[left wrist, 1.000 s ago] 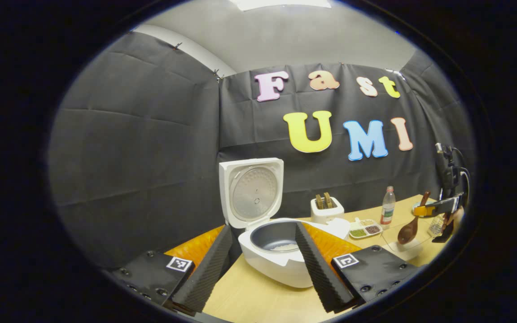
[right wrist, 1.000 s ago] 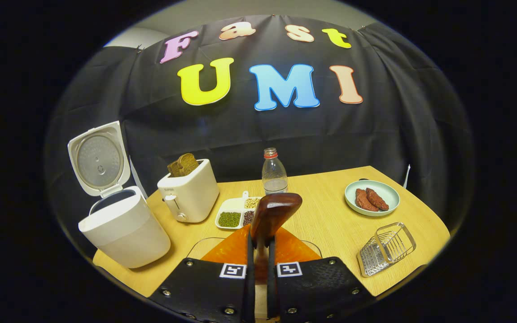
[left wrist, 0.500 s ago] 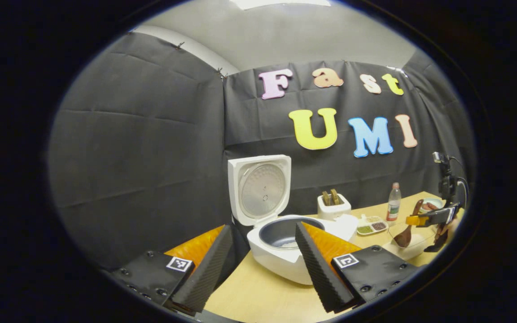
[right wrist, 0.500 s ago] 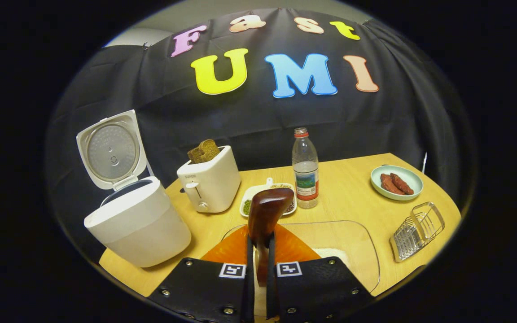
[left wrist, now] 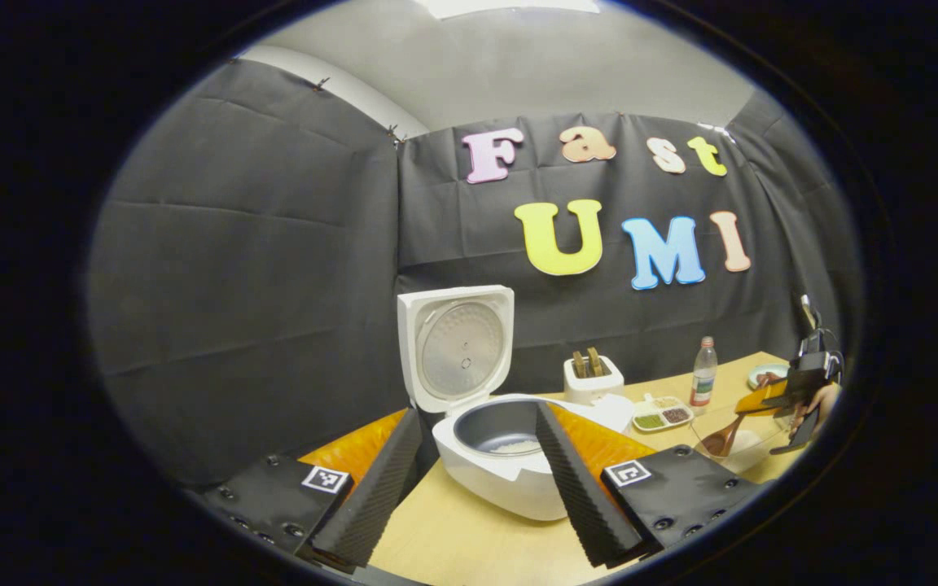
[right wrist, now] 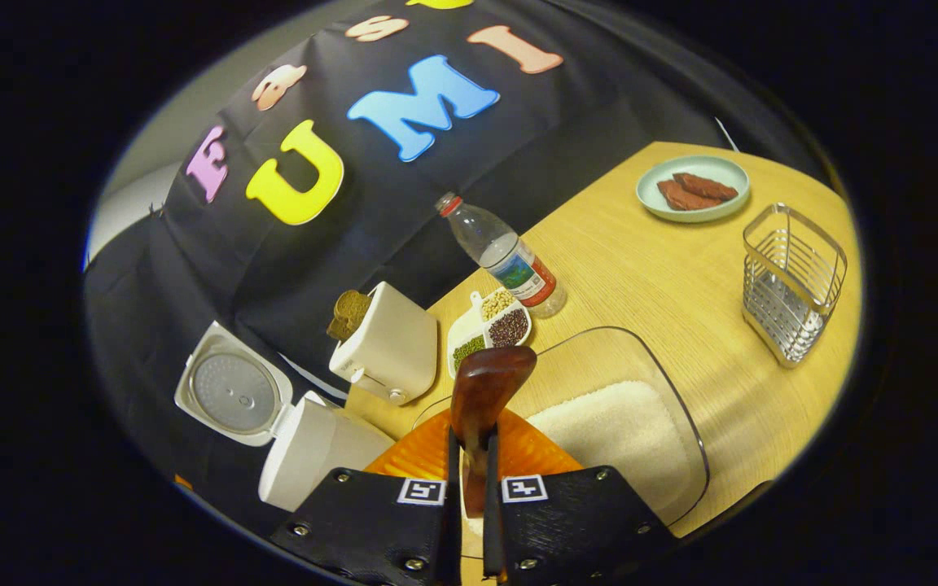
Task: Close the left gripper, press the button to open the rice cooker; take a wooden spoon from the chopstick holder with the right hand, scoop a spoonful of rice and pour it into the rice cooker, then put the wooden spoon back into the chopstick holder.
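The white rice cooker (left wrist: 489, 480) stands open with its lid (left wrist: 457, 346) upright; a little rice lies in the dark pot (left wrist: 501, 427). My left gripper (left wrist: 473, 488) hovers open just in front of it, fingers wide apart on either side of the pot. My right gripper (right wrist: 471, 456) is shut on the wooden spoon (right wrist: 485, 391), rolled sideways, with the spoon's bowl over the glass dish of rice (right wrist: 615, 423). From the left gripper view the spoon (left wrist: 720, 441) dips into that dish (left wrist: 742, 446). The wire chopstick holder (right wrist: 791, 281) stands to the right.
A white toaster (right wrist: 387, 346) with bread, a sectioned tray of beans (right wrist: 489, 330) and a water bottle (right wrist: 506, 256) stand behind the dish. A plate of meat (right wrist: 693, 189) sits at the far side. The rice cooker (right wrist: 306, 443) is left of the dish.
My right gripper rolled over and dropped lower, bringing the spoon down to the rice dish. The left gripper's view swung slightly and came back; it stays open by the cooker.
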